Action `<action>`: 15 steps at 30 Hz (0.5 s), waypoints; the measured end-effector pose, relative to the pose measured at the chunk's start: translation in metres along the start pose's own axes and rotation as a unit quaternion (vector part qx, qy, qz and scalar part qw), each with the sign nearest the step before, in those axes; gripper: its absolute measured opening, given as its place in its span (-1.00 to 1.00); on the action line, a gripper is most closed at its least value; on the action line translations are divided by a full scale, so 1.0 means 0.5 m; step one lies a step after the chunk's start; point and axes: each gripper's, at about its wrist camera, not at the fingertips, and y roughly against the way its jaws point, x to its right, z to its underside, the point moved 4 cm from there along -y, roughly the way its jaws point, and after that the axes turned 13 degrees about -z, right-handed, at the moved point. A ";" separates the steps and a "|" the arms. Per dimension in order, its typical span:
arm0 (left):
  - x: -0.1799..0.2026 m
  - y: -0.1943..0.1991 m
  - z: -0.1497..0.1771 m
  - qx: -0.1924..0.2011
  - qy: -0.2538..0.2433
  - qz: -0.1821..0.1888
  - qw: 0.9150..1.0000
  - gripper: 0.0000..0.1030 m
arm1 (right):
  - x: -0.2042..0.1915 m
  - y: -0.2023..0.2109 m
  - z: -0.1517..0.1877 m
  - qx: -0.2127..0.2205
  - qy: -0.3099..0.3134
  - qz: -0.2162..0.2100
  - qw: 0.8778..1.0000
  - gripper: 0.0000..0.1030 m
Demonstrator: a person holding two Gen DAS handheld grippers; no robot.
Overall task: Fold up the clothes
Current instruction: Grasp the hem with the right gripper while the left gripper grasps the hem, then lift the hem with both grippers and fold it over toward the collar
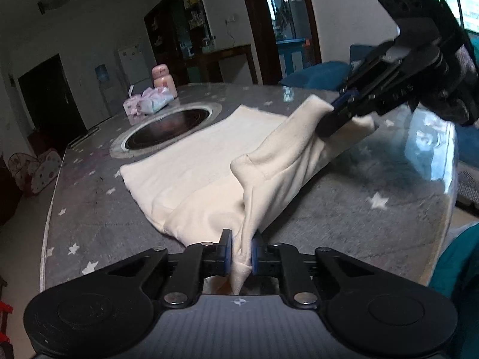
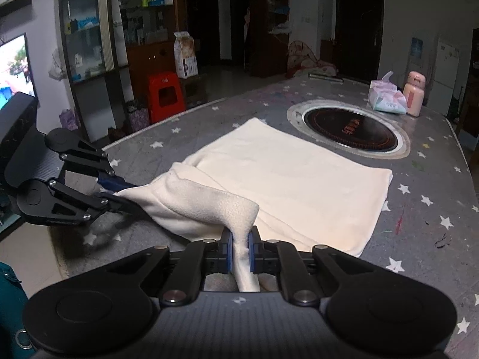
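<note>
A cream fleece garment point(image 1: 197, 164) point(image 2: 287, 173) lies partly folded on the grey star-patterned table point(image 1: 344, 209) point(image 2: 425, 218). Its near edge is lifted off the table in a ridge between the two grippers. My left gripper point(image 1: 242, 249) is shut on one corner of that edge, cloth bunched between its blue pads. My right gripper point(image 2: 240, 246) is shut on the other corner, with a strip of fabric hanging down between the pads. In the left wrist view the right gripper point(image 1: 338, 113) shows at the upper right, clamped on the cloth. The left gripper point(image 2: 119, 190) shows at the left of the right wrist view.
A round black hob point(image 1: 167, 128) point(image 2: 350, 130) is set in the table beyond the garment. A tissue pack point(image 1: 152, 103) point(image 2: 384, 97) and a pink bottle point(image 1: 163, 79) point(image 2: 414, 92) stand at the far end. A red stool point(image 2: 164, 94) and shelves lie beyond the table edge.
</note>
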 end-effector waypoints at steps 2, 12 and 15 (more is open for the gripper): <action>0.000 0.015 -0.006 0.008 0.002 0.005 1.000 -0.76 | -0.007 0.012 0.002 0.009 0.003 -0.002 1.000 -0.84; 0.028 0.154 -0.019 0.023 0.029 0.057 0.998 -0.77 | -0.088 0.133 0.025 0.020 0.021 -0.027 0.999 -0.84; 0.034 0.196 -0.026 0.027 0.033 0.071 0.997 -0.77 | -0.125 0.171 0.029 0.013 0.030 -0.041 0.999 -0.84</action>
